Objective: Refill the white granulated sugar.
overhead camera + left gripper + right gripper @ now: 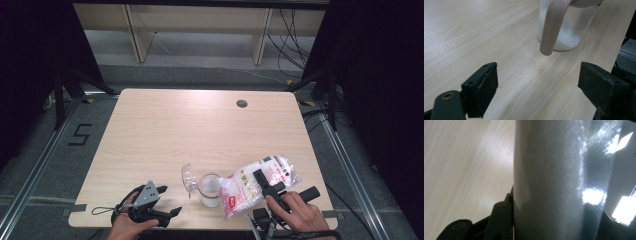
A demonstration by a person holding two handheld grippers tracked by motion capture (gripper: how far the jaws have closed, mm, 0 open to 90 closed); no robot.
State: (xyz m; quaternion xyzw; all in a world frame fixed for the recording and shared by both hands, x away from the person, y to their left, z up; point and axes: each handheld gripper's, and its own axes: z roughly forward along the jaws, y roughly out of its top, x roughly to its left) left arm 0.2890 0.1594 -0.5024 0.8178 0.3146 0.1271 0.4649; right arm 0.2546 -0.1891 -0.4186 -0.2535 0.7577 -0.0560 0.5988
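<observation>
A clear glass jar with white granules at its bottom stands near the table's front edge, its hinged lid swung open to the left. A clear plastic bag of white granules, with red print, lies tilted with its lower end by the jar's mouth. My right gripper is shut on the bag's middle; in the right gripper view the bag fills the space between the jaws. My left gripper rests open left of the jar, nothing between its jaws. In the left gripper view, the jar stands beyond the left gripper.
The light wooden table has a round cable hole at its back right. A pale curved band from the lid hangs in front of the jar. Wooden shelving and cables stand beyond the table.
</observation>
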